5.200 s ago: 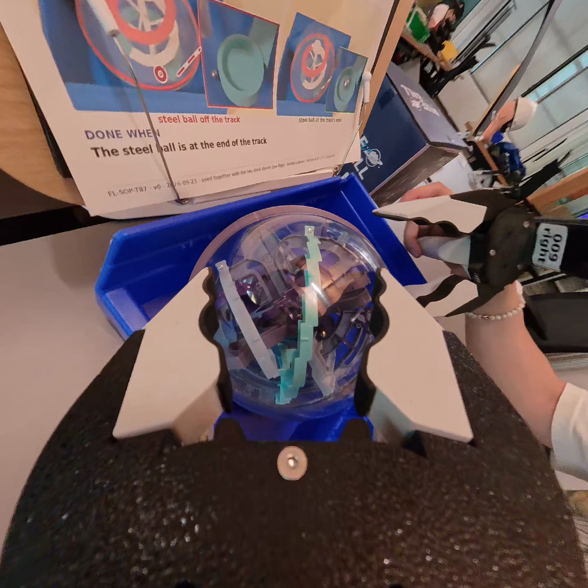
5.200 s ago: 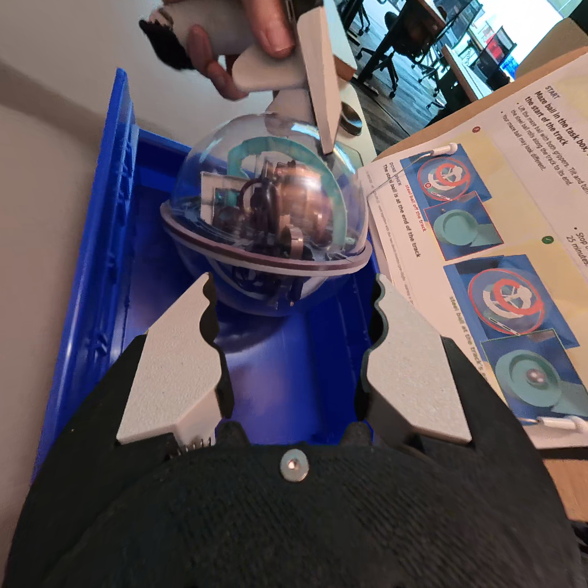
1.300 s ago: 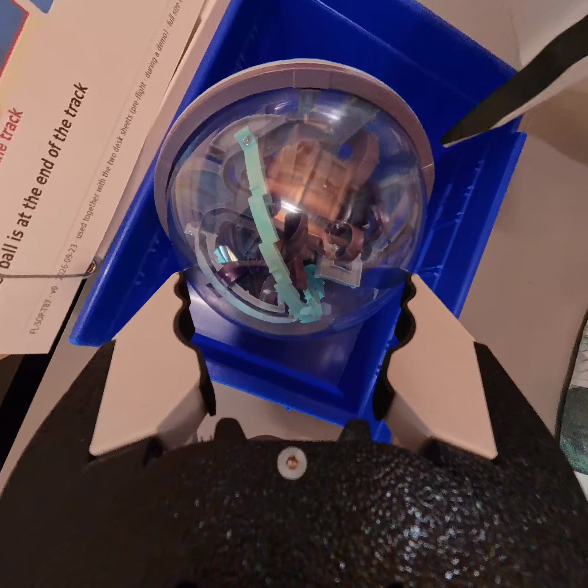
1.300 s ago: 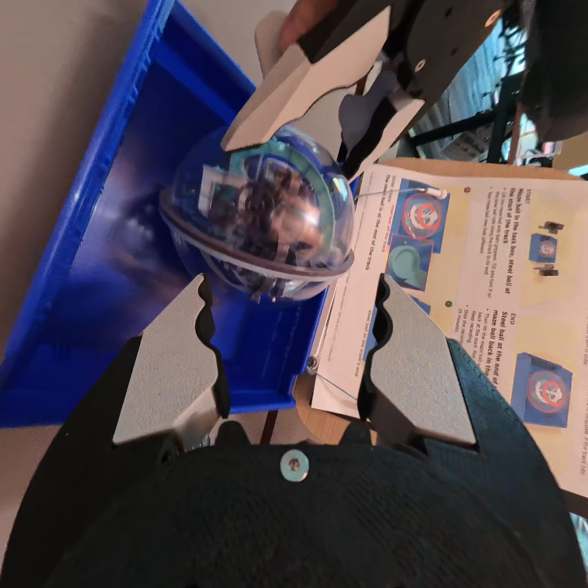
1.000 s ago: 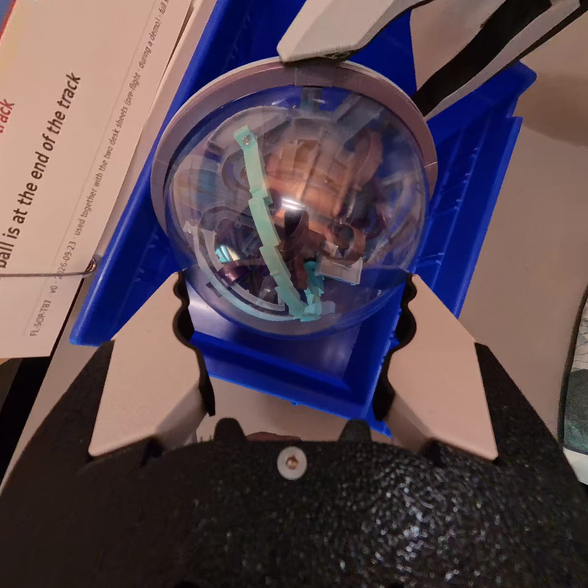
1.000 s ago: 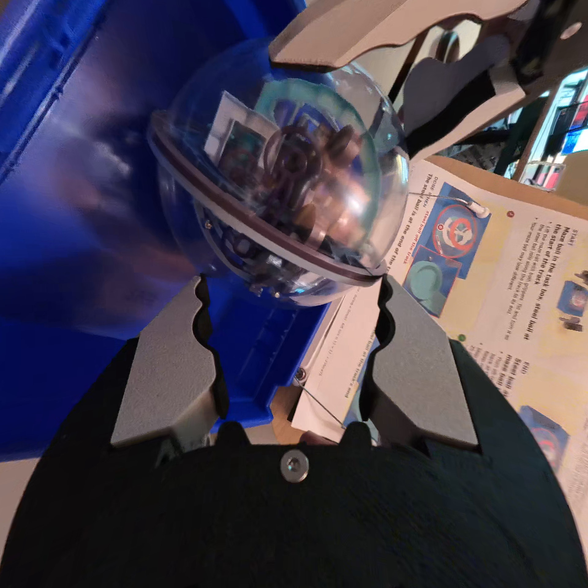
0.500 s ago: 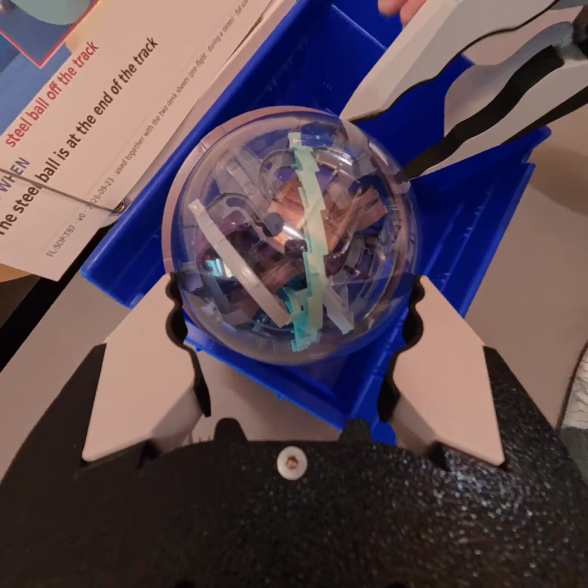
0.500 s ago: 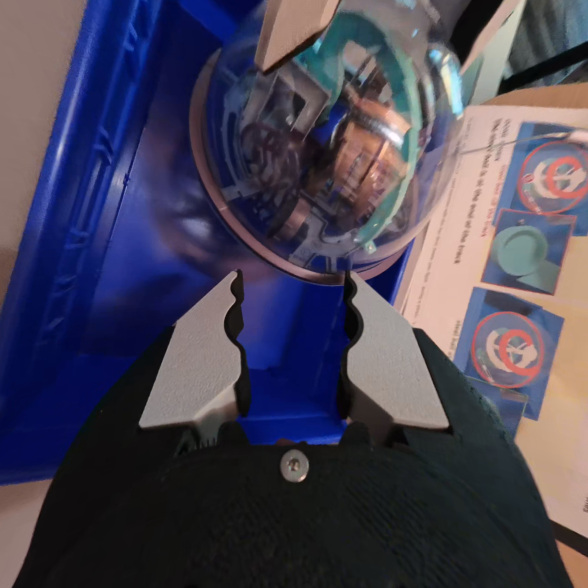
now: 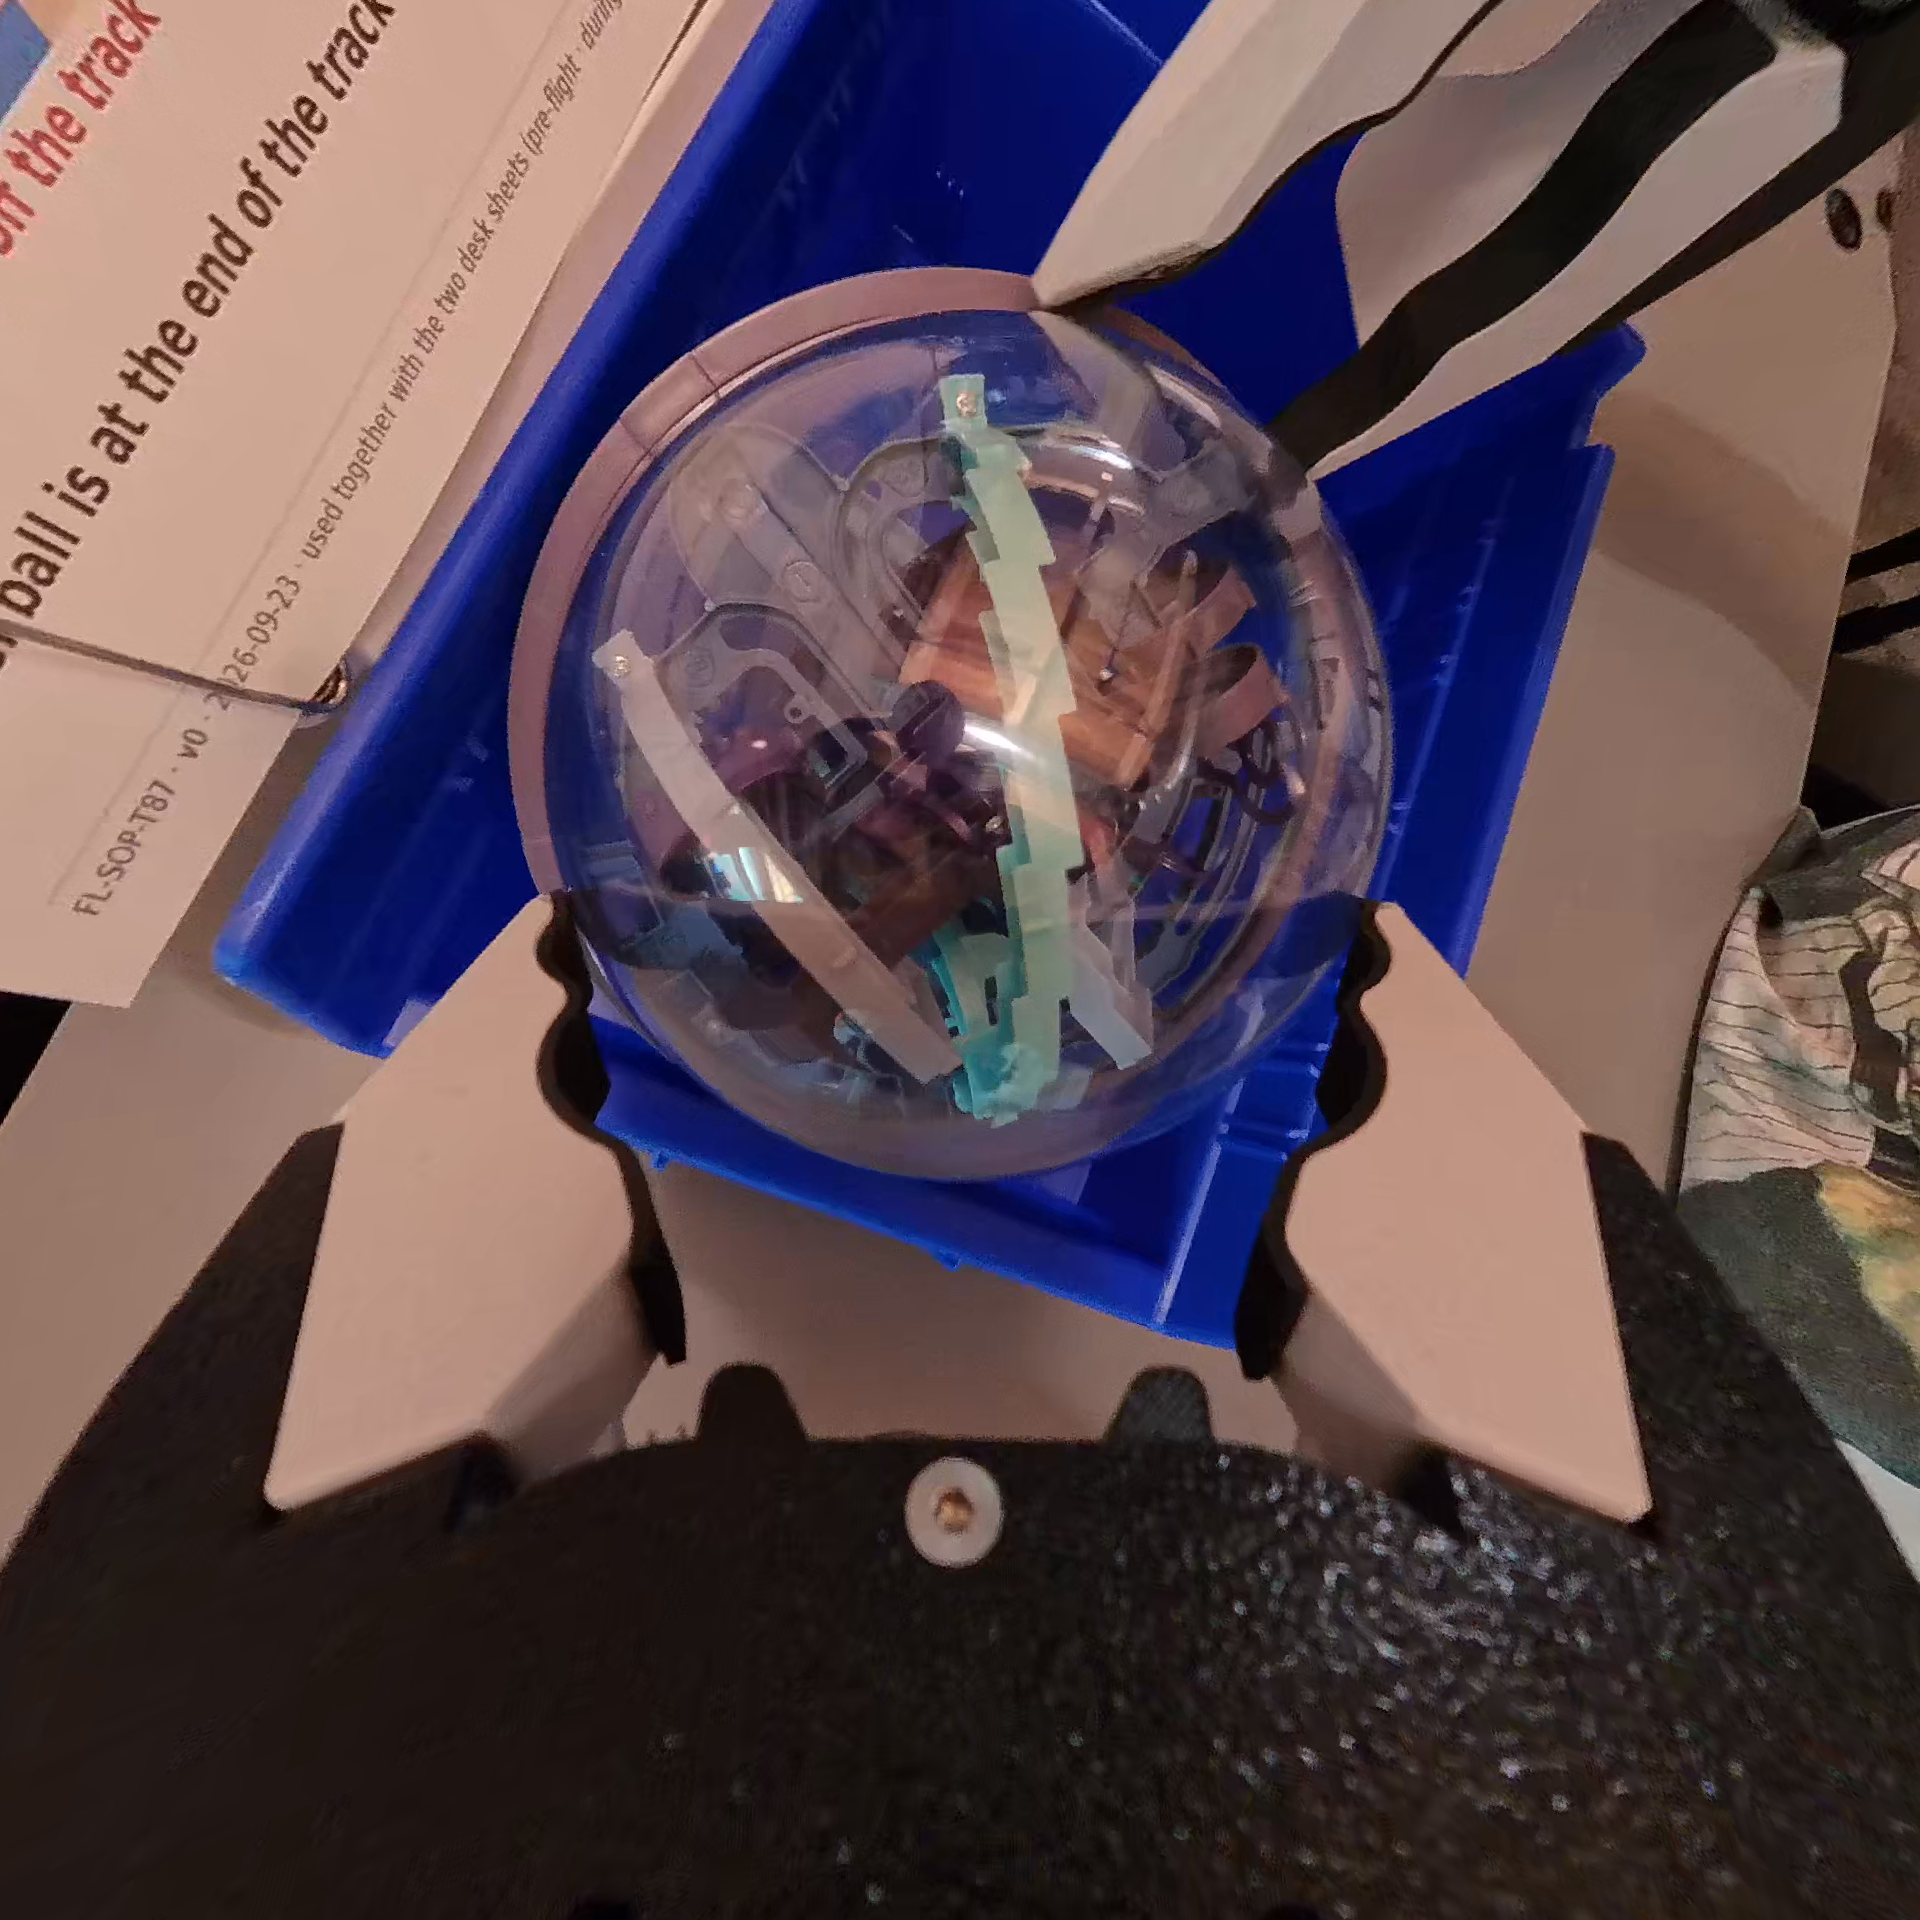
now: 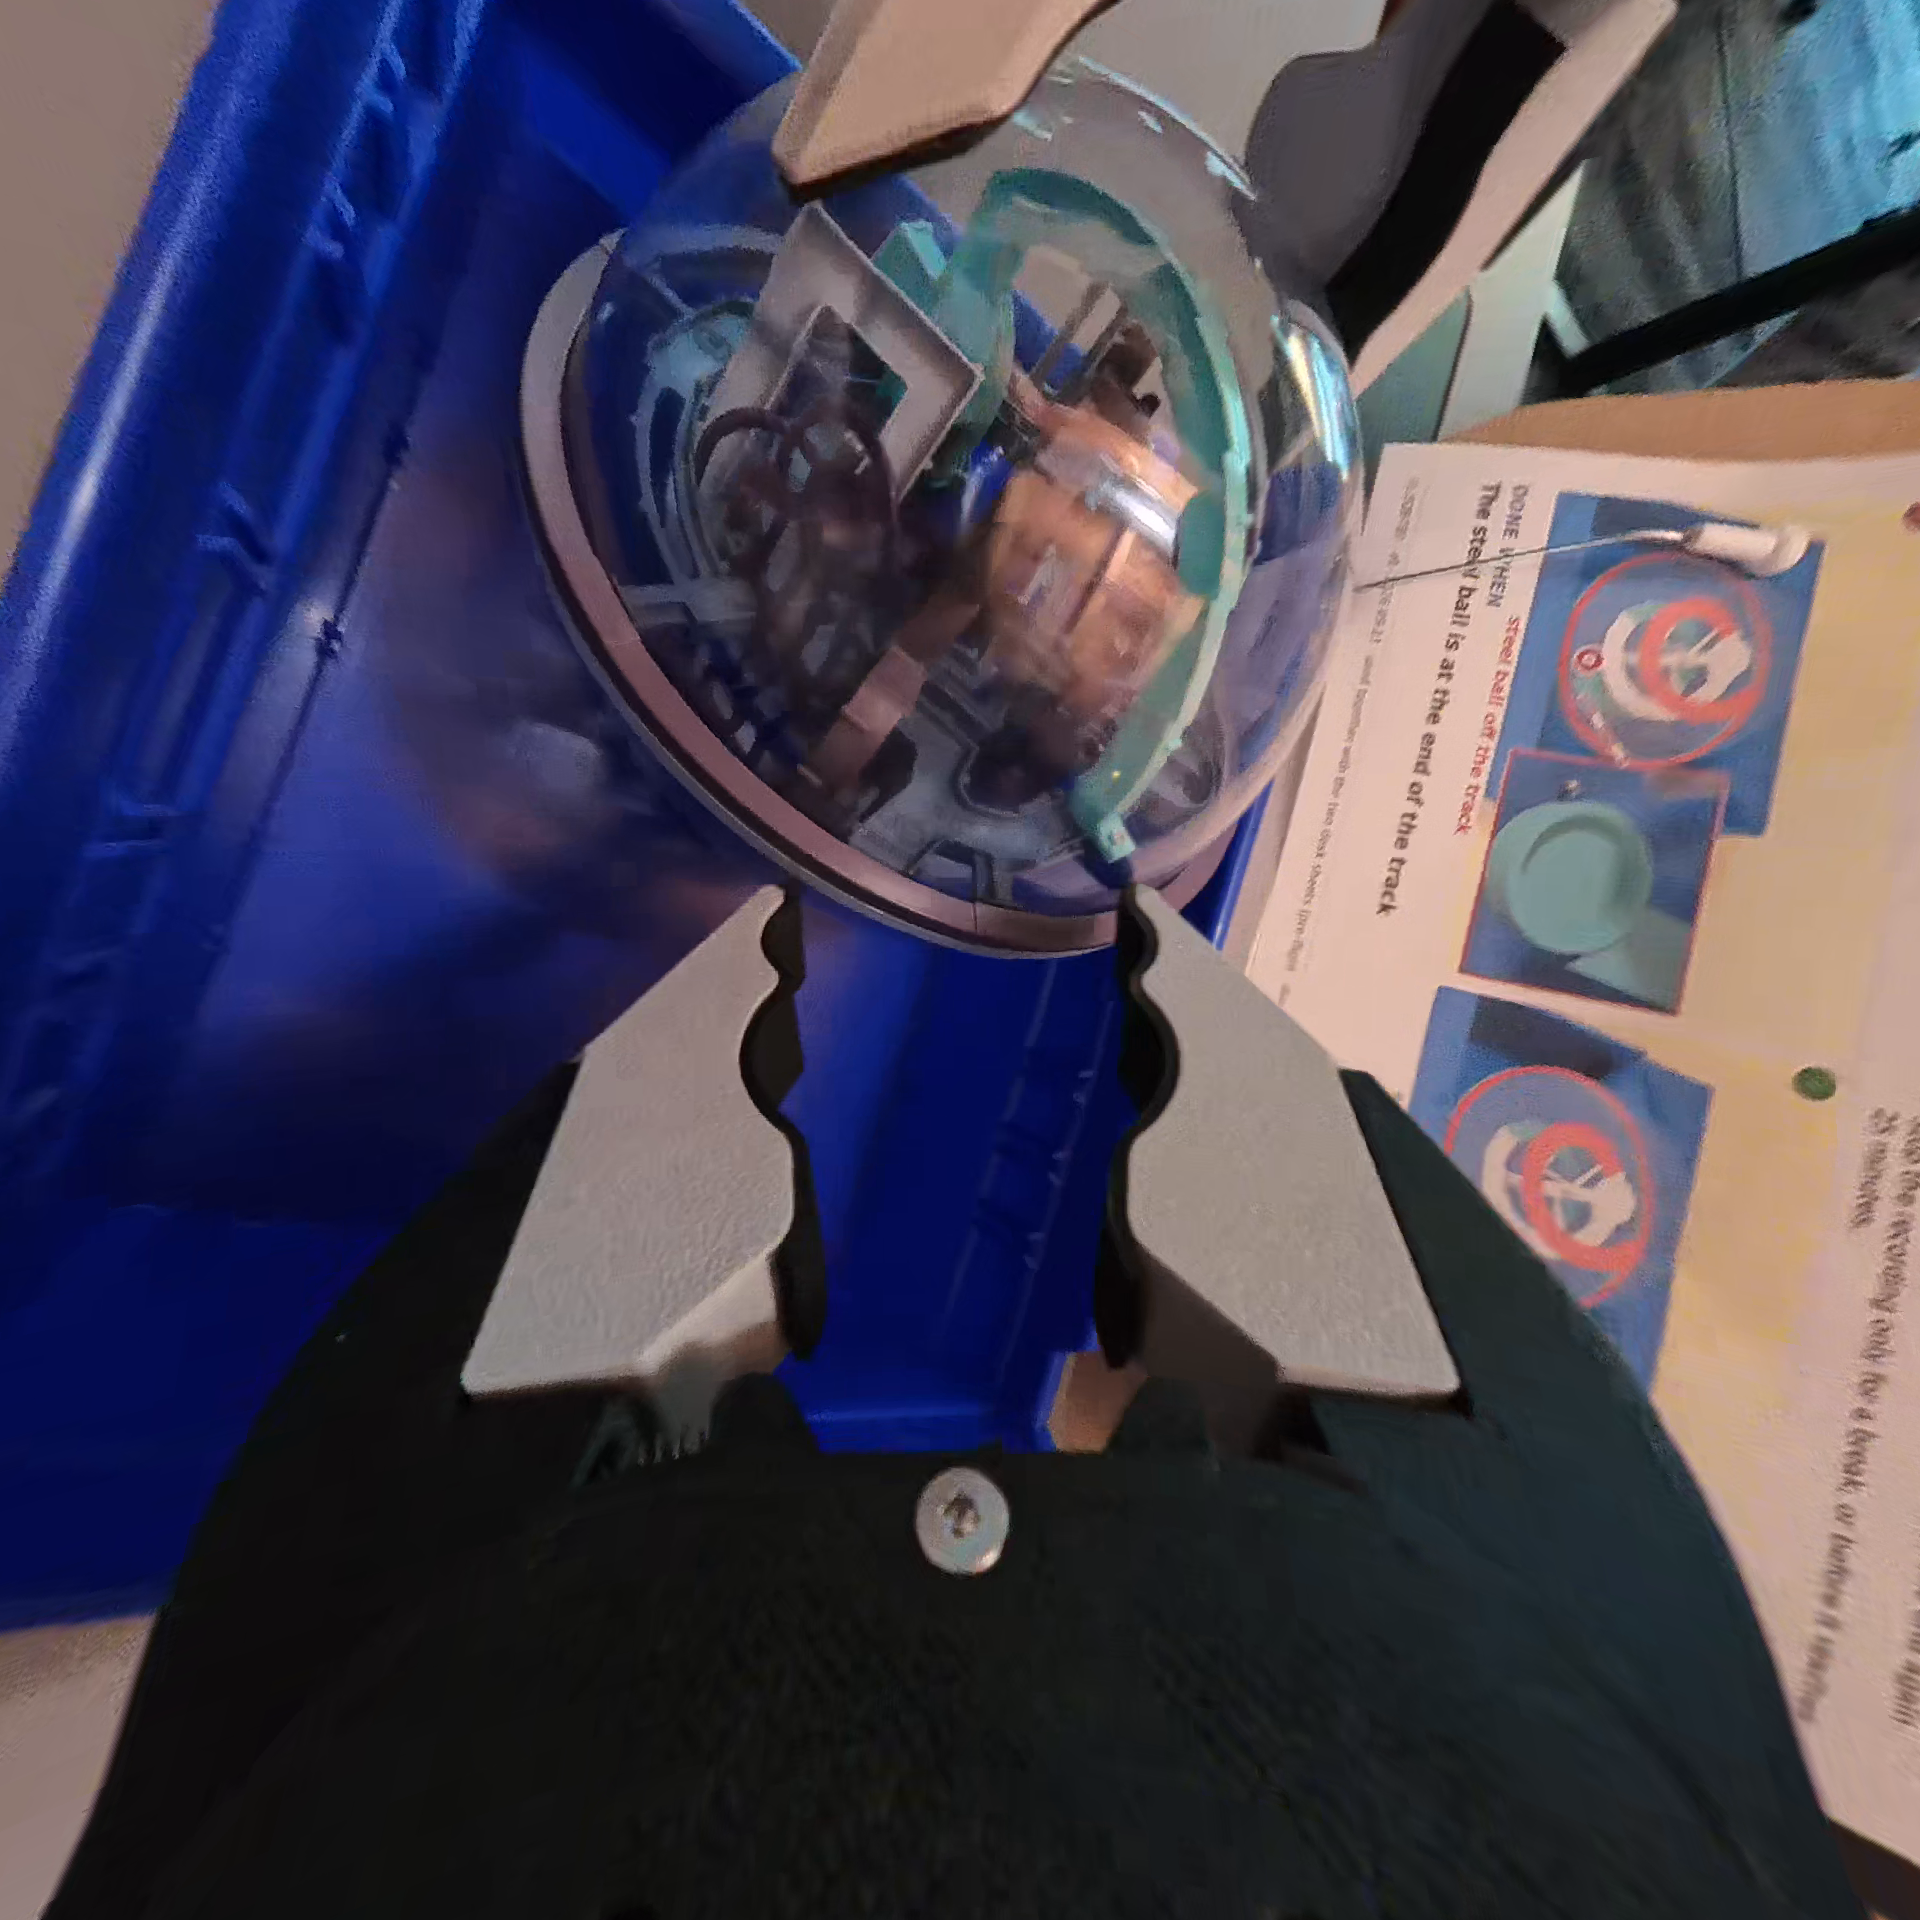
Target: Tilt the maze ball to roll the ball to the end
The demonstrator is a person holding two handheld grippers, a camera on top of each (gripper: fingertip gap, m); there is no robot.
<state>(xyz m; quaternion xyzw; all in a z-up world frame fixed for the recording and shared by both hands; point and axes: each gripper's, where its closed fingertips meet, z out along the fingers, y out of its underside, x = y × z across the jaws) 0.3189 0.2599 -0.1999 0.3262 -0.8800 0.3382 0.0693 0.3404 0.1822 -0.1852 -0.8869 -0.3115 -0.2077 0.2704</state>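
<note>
Maze ball (image 9: pixel 956 727) – clear plastic sphere with a grey equator rim and teal, white and brown tracks inside – propped between both pairs of tongs, over the near end of the blue plastic bin (image 9: pixel 436 790), apparently clear of its floor.

Left tongs (image 9: pixel 956 935) spread wide, tips touching the dome on either side: cupping, not clamping. Right tongs (image 10: pixel 956 914) half closed, tips at the grey rim on the far side; pinching it or merely pressing against it – cannot tell.

Main risk, as a judgement: smooth round shell plus two light contacts, so any uneven push while tilting could squirt the sphere sideways into the bin or out onto the pale desk (image 9: pixel 156 1122). Too sharp a tilt likely to throw the small steel ball off its track; position of that ball not made out here.

Printed instruction sheet (image 9: pixel 208 416) just beside the bin, liable to be snagged by a wide swing.
</note>
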